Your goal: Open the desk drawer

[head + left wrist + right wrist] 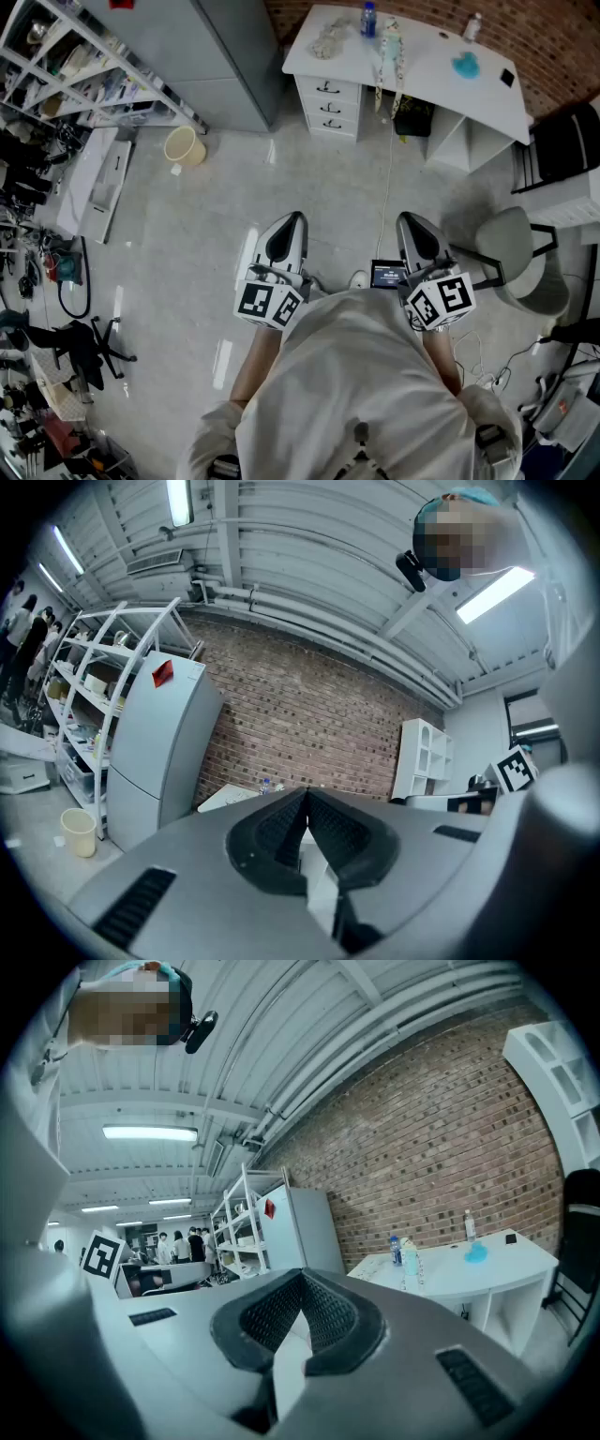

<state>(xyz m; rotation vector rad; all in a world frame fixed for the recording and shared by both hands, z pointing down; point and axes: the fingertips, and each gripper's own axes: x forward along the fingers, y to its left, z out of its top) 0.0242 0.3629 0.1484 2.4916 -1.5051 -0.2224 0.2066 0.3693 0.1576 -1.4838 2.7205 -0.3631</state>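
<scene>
Grey workshop floor [187,234], white desk [441,75] well ahead. Top drawer [348,92] likely light, rigid, sliding; pinch small dark handle [327,87]. Left gripper [293,219], right gripper [410,221] both closed, empty.

The left gripper [294,219] and the right gripper [405,219] are held level just ahead of the person's torso [361,384], one at each side of it, pointing the same way and apart from each other. Both pairs of jaws are pressed together, with nothing between them. Behind the marker cubes, the left forearm [251,361] and the right forearm [442,361] are drawn in close to the torso.
</scene>
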